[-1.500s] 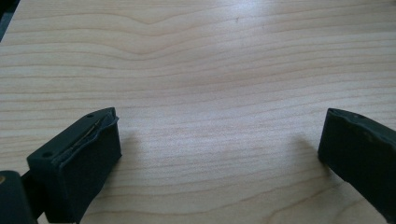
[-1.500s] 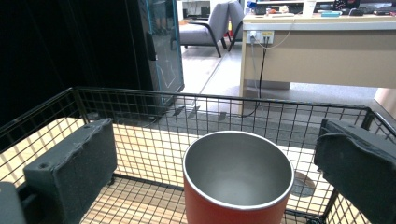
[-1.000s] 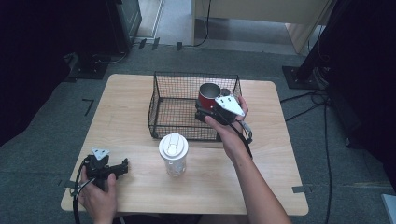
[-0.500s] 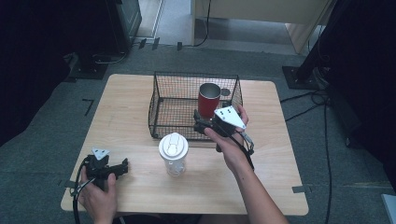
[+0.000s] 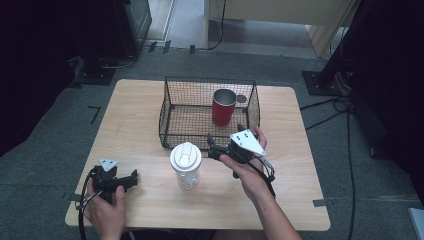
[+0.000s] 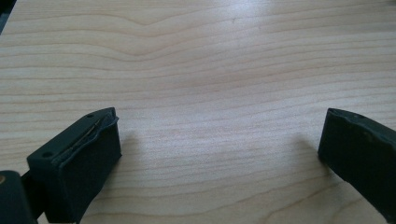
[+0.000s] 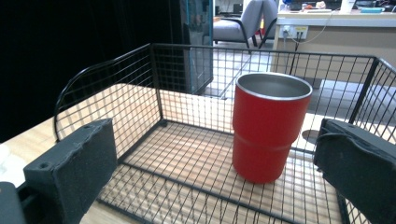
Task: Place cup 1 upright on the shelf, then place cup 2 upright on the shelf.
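A: Take the black wire basket (image 5: 172, 112) as the marker. What is inside it?

B: A red metal tumbler (image 5: 223, 107), standing upright on the basket floor toward the far right corner, open mouth up with a silver inside. In the right gripper view the same tumbler (image 7: 268, 126) stands clear of the mesh walls (image 7: 116, 98), touching none of them.

A: And the right gripper?

B: The right gripper (image 5: 216, 145) is held in the person's right hand (image 5: 250, 172) just outside the basket's near wall, toward its right end, with the grey three-cornered plate on top. Its jaws are spread wide and hold nothing; its own view looks between them over the near rim at the tumbler.

A: What sits in front of the basket?

B: A clear bottle with a white lid (image 5: 186, 165), upright on the wooden table (image 5: 140, 100), just near of the basket's front wall and to the left of the right gripper, apart from both.

A: The left gripper?

B: The left gripper (image 5: 131, 177) is well away from the basket, toward the table's near left corner, gripped by the left hand (image 5: 102, 212). Its own view shows both jaws set wide apart over bare wood grain (image 6: 210, 84), with nothing between them.
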`<state>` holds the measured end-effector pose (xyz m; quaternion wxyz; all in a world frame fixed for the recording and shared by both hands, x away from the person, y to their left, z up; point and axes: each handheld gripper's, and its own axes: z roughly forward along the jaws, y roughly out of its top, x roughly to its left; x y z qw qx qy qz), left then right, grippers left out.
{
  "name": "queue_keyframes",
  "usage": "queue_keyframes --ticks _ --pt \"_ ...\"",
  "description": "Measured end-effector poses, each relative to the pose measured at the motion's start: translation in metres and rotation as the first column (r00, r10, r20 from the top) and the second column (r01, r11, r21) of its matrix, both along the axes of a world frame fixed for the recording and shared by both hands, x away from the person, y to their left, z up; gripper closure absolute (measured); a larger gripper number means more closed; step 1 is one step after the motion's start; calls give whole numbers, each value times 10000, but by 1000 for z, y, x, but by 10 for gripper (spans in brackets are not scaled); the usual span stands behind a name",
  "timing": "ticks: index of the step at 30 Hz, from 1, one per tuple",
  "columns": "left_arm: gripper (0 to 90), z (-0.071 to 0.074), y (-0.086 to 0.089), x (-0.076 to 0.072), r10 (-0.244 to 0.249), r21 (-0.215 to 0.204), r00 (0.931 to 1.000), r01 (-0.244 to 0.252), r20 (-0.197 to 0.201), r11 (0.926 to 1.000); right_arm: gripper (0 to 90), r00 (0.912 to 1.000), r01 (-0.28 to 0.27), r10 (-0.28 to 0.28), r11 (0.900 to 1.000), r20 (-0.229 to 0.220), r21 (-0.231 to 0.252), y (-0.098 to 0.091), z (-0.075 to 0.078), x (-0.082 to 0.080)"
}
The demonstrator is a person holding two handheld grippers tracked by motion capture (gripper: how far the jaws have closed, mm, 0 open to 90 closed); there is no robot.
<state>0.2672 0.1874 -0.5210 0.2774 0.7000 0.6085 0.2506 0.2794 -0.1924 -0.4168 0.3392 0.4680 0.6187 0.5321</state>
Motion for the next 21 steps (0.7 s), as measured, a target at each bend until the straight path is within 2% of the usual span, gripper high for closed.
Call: queue_keyframes --ticks 21 --pt "0 0 0 0 -11 5 10000 11 3 10000 0 9974 -633 635 9980 -345 61 6 -31 -43"
